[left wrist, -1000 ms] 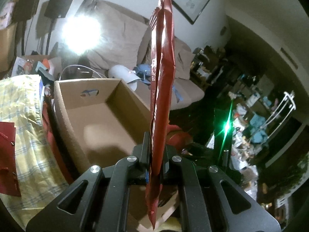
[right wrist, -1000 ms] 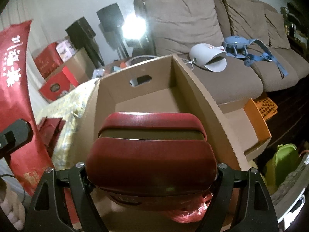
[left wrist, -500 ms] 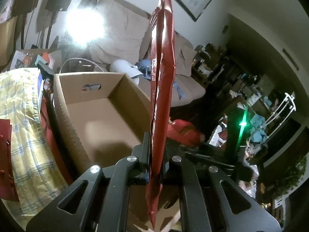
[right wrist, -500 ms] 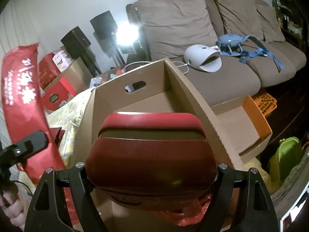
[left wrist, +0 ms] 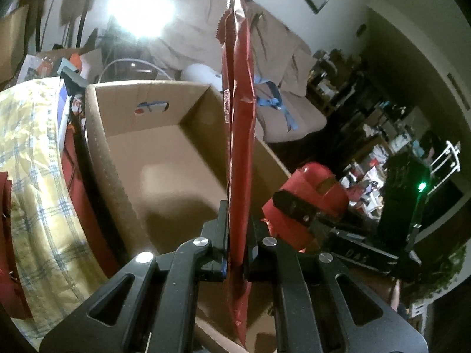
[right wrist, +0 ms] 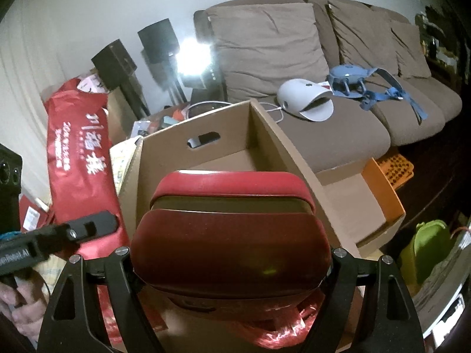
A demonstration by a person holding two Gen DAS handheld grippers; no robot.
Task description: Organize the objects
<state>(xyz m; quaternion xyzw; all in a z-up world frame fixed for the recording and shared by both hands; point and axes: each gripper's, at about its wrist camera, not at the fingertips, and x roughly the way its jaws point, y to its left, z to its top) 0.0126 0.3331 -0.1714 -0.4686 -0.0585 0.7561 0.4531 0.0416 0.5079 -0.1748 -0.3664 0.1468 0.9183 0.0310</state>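
Note:
My left gripper [left wrist: 237,253] is shut on a flat red foil packet [left wrist: 240,135], held upright and edge-on above the near end of an open cardboard box [left wrist: 97,135]. The packet [right wrist: 79,158] with white lettering also shows in the right wrist view, left of the box [right wrist: 282,144]. My right gripper [right wrist: 231,267] is shut on a rounded red tin [right wrist: 232,235] with a gold band, held over the box's near end. In the left wrist view the tin [left wrist: 312,200] and the right gripper's finger [left wrist: 294,206] sit right of the packet. The box's visible floor is bare.
A yellow plaid cloth [left wrist: 32,176] lies left of the box. A brown sofa [right wrist: 353,58] behind holds a white device [right wrist: 306,100] and blue straps [right wrist: 371,85]. A smaller open box [right wrist: 368,194] and an orange crate [right wrist: 394,167] stand right. Crumpled red plastic [right wrist: 285,326] lies under the tin.
Both grippers have moved closer together with their loads. The tin and right gripper now show larger beside the packet in the left wrist view. The packet has shifted nearer the box in the right wrist view.

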